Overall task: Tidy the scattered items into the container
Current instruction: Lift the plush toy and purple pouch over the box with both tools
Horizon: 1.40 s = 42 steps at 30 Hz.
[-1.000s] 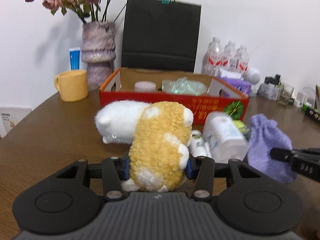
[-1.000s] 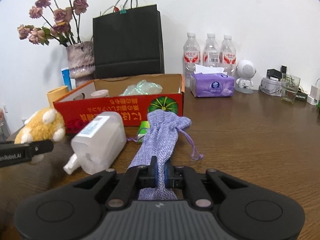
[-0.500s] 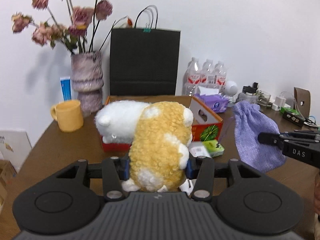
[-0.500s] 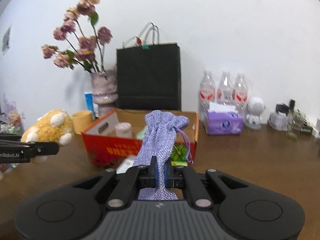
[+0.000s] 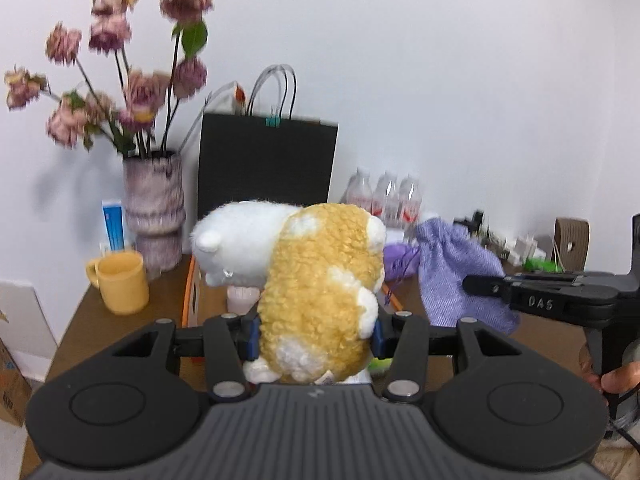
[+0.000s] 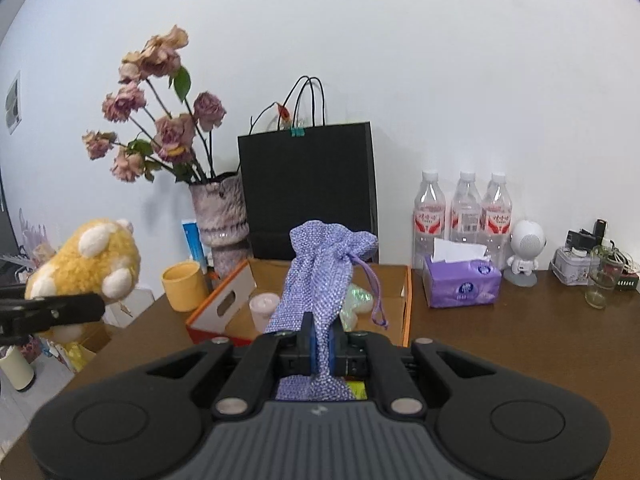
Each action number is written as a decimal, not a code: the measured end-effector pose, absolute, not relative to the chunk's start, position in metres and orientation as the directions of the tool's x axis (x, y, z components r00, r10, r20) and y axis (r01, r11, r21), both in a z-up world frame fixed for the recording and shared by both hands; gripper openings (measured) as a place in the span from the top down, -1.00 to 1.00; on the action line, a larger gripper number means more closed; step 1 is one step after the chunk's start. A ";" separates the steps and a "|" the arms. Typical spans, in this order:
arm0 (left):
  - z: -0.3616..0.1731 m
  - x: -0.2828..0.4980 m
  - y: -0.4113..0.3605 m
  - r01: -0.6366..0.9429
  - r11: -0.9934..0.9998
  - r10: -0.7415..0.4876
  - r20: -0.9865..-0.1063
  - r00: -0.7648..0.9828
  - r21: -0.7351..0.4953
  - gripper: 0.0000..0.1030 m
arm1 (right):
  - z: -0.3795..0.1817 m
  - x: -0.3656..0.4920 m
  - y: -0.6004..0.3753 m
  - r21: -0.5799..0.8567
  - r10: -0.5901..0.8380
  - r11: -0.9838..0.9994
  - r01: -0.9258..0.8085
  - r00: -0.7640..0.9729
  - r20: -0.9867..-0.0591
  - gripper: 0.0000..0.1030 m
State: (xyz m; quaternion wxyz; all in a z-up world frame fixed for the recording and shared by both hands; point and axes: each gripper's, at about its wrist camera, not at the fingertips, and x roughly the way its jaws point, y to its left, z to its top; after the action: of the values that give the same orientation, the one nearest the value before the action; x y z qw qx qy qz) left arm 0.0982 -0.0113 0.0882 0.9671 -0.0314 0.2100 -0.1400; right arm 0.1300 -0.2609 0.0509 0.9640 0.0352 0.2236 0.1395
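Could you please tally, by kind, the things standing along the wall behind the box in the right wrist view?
Water bottles: 3
Black paper bag: 1
Vase of flowers: 1
Yellow mug: 1
Tissue box: 1
White robot figure: 1
Total: 8

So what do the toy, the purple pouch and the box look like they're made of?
Plush toy: curly yellow and white pile, likely synthetic fleece. Drawstring pouch: coarse lilac weave with a slight sparkle. Box: cardboard, plain brown inside, with a punched handle slot.
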 end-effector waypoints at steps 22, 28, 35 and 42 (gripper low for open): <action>0.150 0.183 -0.028 0.163 0.970 -0.226 -0.413 0.882 -0.182 0.06 | 0.088 0.223 -0.231 0.129 0.291 0.956 -0.264 0.787 -0.544 0.91; 0.133 0.211 -0.032 0.146 0.970 -0.220 -0.450 0.865 -0.193 0.06 | 0.074 0.247 -0.230 0.132 0.286 0.957 -0.258 0.769 -0.571 0.91; 0.109 0.245 -0.032 0.127 0.970 -0.217 -0.494 0.842 -0.208 0.06 | 0.049 0.274 -0.229 0.135 0.292 0.954 -0.266 0.739 -0.608 0.91; 0.084 0.278 -0.034 0.115 0.969 -0.217 -0.538 0.815 -0.218 0.06 | 0.015 0.306 -0.225 0.146 0.296 0.952 -0.267 0.700 -0.650 0.91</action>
State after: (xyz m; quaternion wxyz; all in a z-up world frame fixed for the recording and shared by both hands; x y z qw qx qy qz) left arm 0.2783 -0.0343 0.0835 0.9484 -0.0879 0.2917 -0.0875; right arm 0.3060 -0.2253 0.0153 0.9217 0.0203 0.3558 0.1529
